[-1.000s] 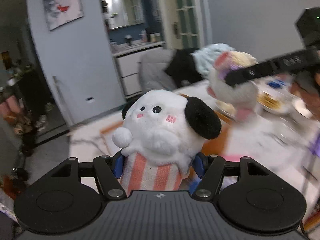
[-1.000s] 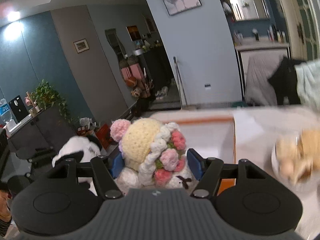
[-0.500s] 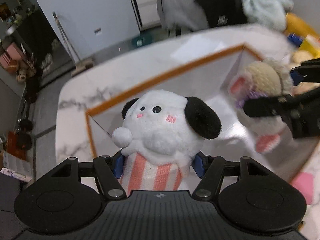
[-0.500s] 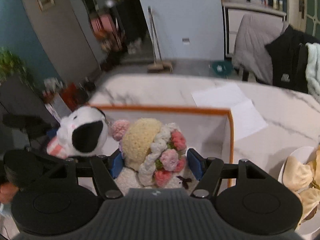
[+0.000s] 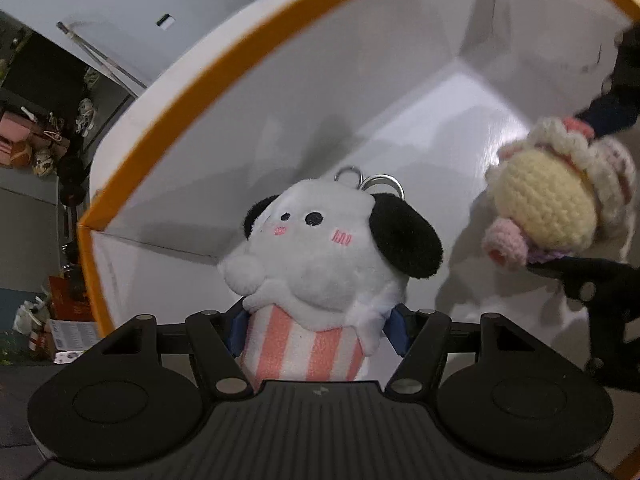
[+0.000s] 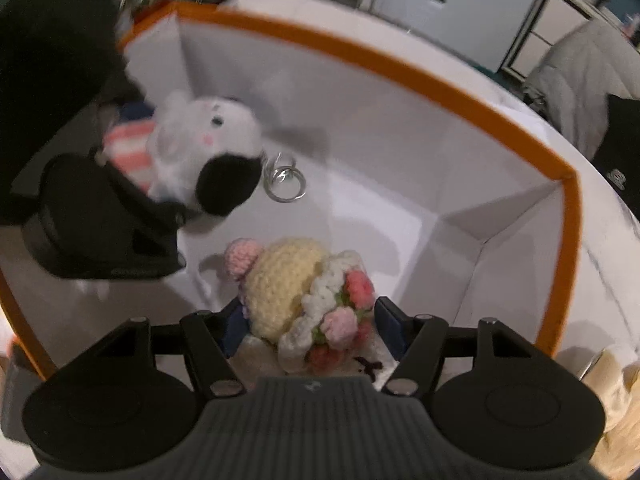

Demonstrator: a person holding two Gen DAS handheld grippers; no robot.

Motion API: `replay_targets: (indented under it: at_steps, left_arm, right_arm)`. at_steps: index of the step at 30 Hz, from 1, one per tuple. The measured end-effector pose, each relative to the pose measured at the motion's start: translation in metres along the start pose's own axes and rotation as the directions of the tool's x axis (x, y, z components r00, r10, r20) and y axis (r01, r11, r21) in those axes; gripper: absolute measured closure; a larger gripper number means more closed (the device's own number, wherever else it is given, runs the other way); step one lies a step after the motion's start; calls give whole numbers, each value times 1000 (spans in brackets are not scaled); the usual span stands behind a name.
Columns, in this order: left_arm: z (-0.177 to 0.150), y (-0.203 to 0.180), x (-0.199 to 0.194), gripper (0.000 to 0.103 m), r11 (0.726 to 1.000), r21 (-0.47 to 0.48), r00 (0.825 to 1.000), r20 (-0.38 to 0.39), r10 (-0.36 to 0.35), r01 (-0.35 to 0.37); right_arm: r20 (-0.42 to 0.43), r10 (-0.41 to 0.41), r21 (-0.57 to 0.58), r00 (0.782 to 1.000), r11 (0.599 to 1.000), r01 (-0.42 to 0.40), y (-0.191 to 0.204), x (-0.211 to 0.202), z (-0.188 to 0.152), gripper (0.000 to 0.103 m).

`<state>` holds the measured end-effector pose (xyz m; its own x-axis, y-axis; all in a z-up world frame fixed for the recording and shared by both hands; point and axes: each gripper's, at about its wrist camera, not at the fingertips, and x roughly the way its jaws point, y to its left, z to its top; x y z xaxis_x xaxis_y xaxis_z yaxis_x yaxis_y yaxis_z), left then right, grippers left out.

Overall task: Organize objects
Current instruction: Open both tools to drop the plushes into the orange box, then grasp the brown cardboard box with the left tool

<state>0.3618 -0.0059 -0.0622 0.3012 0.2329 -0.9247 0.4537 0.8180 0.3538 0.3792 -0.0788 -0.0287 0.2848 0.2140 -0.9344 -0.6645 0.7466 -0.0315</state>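
Observation:
My left gripper point(image 5: 316, 330) is shut on a white plush dog point(image 5: 324, 256) with black ears, a pink-striped body and a key ring. It holds the dog low inside a white box with an orange rim point(image 5: 192, 92). My right gripper point(image 6: 310, 322) is shut on a crocheted cream doll point(image 6: 296, 296) with pink flowers, also inside the box point(image 6: 440, 92). The doll shows at the right of the left wrist view point(image 5: 548, 208). The dog shows at the left of the right wrist view point(image 6: 200, 148), its key ring point(image 6: 286, 184) on the box floor.
The box stands on a white marble table point(image 6: 612, 216). A plate of pale food point(image 6: 612, 392) sits just right of the box. A chair draped with grey and black clothes point(image 6: 580, 80) stands beyond the table. Clutter lies on the floor at far left point(image 5: 44, 148).
Both grippers have moved down from above the table into the box, each still holding its toy. The dog's key ring now touches the box floor.

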Motion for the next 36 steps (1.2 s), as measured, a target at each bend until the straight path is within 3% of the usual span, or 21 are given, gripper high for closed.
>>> replay_targets:
  at_steps: [4, 11, 18, 25, 31, 33, 36]
  left_arm:
    - [-8, -4, -1, 26, 999, 35, 999, 6, 31, -32]
    - [-12, -8, -13, 21, 999, 49, 999, 35, 21, -23]
    - [-14, -13, -44, 16, 999, 41, 995, 96, -2, -2]
    - [-40, -16, -97, 16, 1000, -3, 987, 159, 22, -22]
    - [-75, 2, -136, 15, 993, -114, 959, 283, 23, 10]
    - [-81, 16, -132, 15, 990, -138, 945, 326, 37, 9]
    - [-117, 14, -140, 15, 985, -173, 924, 377, 63, 3]
  right_arm:
    - [-43, 2, 12, 999, 1000, -2, -5, 5, 6, 32]
    - [-56, -8, -8, 998, 1000, 7, 4, 3, 6, 24]
    - [15, -28, -9, 1000, 1000, 28, 8, -22, 1, 18]
    - [96, -49, -8, 994, 999, 50, 4, -46, -8, 17]
    - [205, -60, 16, 977, 998, 58, 21, -99, -42, 13]
    - [253, -35, 43, 967, 999, 25, 26, -112, -58, 11]
    - [319, -16, 77, 948, 997, -9, 40, -131, -93, 9]
